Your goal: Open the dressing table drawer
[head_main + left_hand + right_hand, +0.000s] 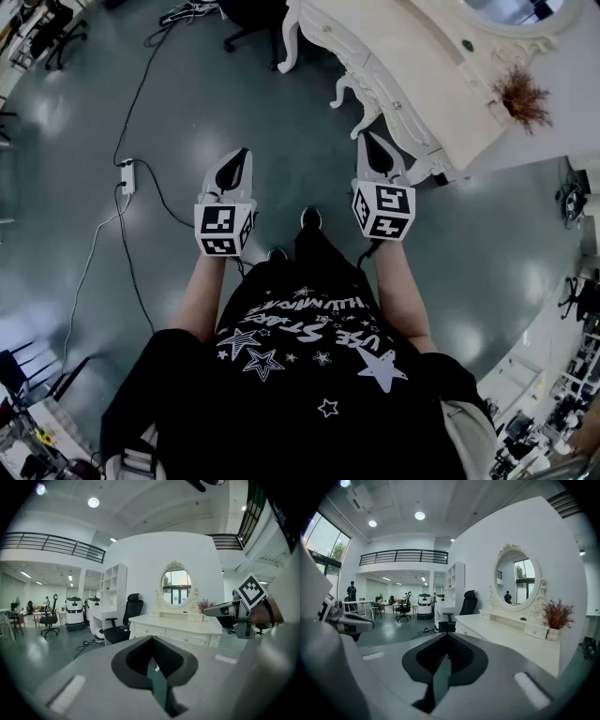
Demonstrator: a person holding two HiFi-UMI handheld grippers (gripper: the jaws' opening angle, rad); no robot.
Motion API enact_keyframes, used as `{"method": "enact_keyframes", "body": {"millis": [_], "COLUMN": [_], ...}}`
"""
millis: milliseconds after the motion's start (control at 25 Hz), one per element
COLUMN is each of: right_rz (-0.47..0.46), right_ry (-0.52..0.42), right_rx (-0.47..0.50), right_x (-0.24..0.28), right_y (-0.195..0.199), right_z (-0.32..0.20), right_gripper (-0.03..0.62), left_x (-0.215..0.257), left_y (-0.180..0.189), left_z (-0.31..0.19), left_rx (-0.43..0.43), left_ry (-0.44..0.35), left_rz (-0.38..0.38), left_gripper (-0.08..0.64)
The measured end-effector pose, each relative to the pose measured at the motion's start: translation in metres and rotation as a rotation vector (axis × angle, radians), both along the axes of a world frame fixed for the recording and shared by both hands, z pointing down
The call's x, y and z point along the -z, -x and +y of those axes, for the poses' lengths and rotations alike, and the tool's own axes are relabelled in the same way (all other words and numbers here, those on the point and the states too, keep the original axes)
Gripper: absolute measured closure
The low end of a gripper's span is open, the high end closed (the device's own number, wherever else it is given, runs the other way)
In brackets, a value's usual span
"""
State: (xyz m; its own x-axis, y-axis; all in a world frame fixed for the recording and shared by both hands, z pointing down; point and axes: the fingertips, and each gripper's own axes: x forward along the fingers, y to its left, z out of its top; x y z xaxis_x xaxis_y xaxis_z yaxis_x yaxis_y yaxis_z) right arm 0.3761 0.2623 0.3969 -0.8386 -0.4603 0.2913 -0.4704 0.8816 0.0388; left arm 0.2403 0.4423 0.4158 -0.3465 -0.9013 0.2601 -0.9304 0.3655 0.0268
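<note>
The person holds both tools side by side over the grey polished floor (281,122); the left gripper (241,157) has its dark-padded jaws pressed together on nothing, and so does the right gripper (368,142); the cream-white carved dressing table (412,84) stands at the far right, near the right gripper but apart from it; its knobbed front drawers (188,639) sit flush and closed; an oval framed mirror (176,587) and a reddish dried plant (521,96) stand on top; a black office chair (123,620) stands left of it.

Dressing table (448,101) fwd-R, chair (123,620) to its L
</note>
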Motion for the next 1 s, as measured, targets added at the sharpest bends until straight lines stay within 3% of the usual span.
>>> {"method": "enact_keyframes", "body": {"millis": [320, 800, 840, 1000], "right_rz": [0.011, -0.042, -0.051, -0.066], "right_ry": [0.034, 0.12, 0.132, 0.146], "right_rx": [-0.002, -0.019, -0.018, -0.011], "right_x": [-0.009, -0.029, -0.029, -0.028], "right_y": [-0.004, 0.01, 0.013, 0.032], "right_z": [0.006, 0.028, 0.028, 0.019], "right_gripper": [0.565, 0.561, 0.556, 0.421], "left_x": [0.001, -0.011, -0.01, -0.007], "left_y": [0.003, 0.013, 0.017, 0.035], "left_z": [0.001, 0.045, 0.048, 0.052], "left_rx": [-0.015, 0.024, 0.03, 0.06], "left_ry": [0.028, 0.049, 0.047, 0.035], "left_rz": [-0.043, -0.017, -0.02, -0.014], "left_gripper": [0.56, 0.56, 0.56, 0.56]}}
